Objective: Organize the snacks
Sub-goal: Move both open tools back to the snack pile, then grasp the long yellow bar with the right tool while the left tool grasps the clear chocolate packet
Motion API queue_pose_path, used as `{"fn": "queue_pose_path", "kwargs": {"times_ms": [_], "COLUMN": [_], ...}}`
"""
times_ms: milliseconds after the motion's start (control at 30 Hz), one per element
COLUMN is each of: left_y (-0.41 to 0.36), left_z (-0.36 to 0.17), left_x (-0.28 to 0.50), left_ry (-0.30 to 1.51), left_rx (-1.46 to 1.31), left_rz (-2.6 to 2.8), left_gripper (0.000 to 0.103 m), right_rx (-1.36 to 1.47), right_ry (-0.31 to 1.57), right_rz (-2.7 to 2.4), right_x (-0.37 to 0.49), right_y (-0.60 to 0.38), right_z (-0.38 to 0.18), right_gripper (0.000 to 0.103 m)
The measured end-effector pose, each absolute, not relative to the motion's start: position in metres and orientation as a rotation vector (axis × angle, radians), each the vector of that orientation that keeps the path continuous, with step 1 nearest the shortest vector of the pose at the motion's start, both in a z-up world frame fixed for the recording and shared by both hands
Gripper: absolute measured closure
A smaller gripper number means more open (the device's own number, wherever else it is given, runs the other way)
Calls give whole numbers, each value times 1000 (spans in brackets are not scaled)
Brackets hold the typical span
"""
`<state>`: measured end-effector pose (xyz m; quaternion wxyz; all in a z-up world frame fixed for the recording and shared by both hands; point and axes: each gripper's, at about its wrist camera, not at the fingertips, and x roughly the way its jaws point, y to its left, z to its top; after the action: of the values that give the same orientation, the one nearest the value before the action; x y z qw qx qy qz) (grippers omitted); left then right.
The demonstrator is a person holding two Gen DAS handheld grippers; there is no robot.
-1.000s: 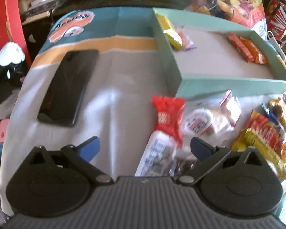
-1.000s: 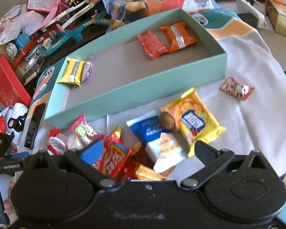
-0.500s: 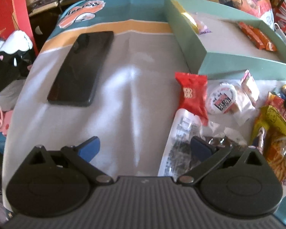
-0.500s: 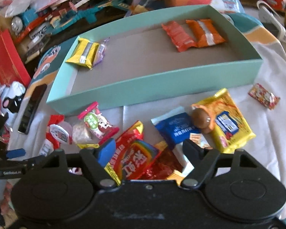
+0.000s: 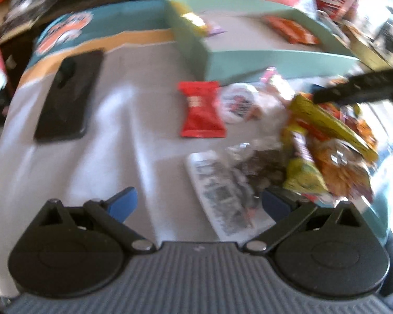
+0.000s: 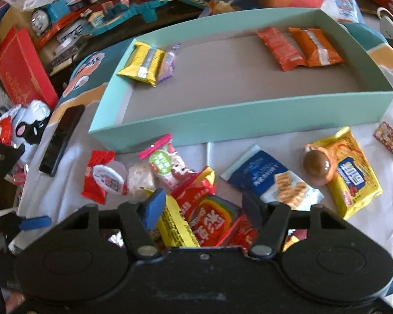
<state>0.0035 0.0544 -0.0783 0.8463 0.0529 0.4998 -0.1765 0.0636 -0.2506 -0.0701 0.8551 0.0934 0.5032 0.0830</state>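
A cluttered tabletop under a white cloth (image 6: 170, 157), toys behind, carries a teal box (image 6: 238, 128) and loose snacks in front of it.

Left wrist view, blurred: the left gripper (image 5: 197, 204) has slid rightward over the last second toward the snack pile; its jaws stand wide, nothing between the pads. A printed white sachet (image 5: 222, 196) lies between them on the cloth, a red packet (image 5: 200, 108) beyond, a black phone (image 5: 68, 94) well to the left.

Right wrist view: the right gripper (image 6: 203, 208) has just been closing, now at a middling gap astride a red rainbow-printed packet (image 6: 212, 219); whether the pads press it cannot be told. The box holds four snacks only, two at each end. Judgement: a pickup is under way and sorting is at an early stage.
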Motion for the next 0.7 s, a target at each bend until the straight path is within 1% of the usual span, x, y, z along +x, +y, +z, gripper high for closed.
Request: {"fn": "queue_pose_path", "kwargs": {"times_ms": [167,300,333,367,400,433,467,500,567,700], "left_y": [25,-1,-7,-12,-16,-17,-14,-9,9,44], "left_z": [-69,-78,-81,-85,-88,-88,-87,-85,-82,-83], "left_x": [-2,5,7,7,7,5,3,3,3,1], "left_ry": [978,940,944,949,947,940,941,949,969,1011], "left_rx": [259,388,404,416,422,416,395,360,262,109], "left_rz": [-525,-613,-636,-660,-665,-660,-656,-650,-624,-517], "left_gripper": [0,0,1,7,6,6,9,12,17,15], "right_rx": [198,159,142,124,111,94,78,63,79,80], "right_ry": [1057,1042,1041,1046,1052,1060,1065,1066,1041,982], "right_rz": [158,213,230,247,253,255,248,236,223,235], "right_x": [55,47,44,42,42,41,40,39,36,33], "right_y": [-258,-246,-242,-239,-236,-234,-233,-233,-239,-243], "right_z": [-66,-55,-53,-52,-52,-54,-56,-57,-54,-41], "right_gripper": [38,38,38,38,39,40,45,47,48,48]}}
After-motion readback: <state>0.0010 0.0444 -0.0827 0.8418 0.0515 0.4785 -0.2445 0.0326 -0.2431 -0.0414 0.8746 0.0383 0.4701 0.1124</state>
